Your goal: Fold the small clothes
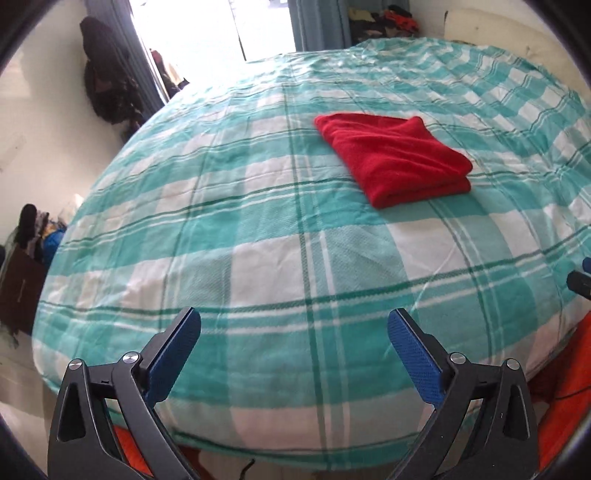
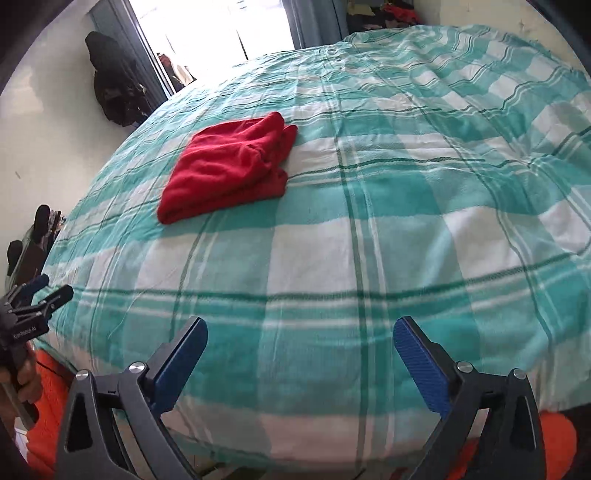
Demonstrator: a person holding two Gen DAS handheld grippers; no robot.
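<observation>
A red garment point(image 1: 395, 158) lies folded into a compact rectangle on the teal-and-white checked bedsheet point(image 1: 258, 240). In the right wrist view the garment point(image 2: 229, 166) sits left of centre on the sheet point(image 2: 369, 240). My left gripper point(image 1: 293, 328) is open and empty, hovering over the near edge of the bed, well short of the garment. My right gripper point(image 2: 299, 336) is open and empty, also over the near edge. The left gripper also shows at the left edge of the right wrist view point(image 2: 40, 291).
Dark clothes point(image 1: 107, 85) hang on the wall at the left near a bright doorway point(image 1: 210, 29). A heap of clothes point(image 1: 384, 18) sits beyond the bed's far end. More items point(image 1: 33, 229) lie on the floor at left. Orange fabric point(image 2: 48, 406) shows below the bed's edge.
</observation>
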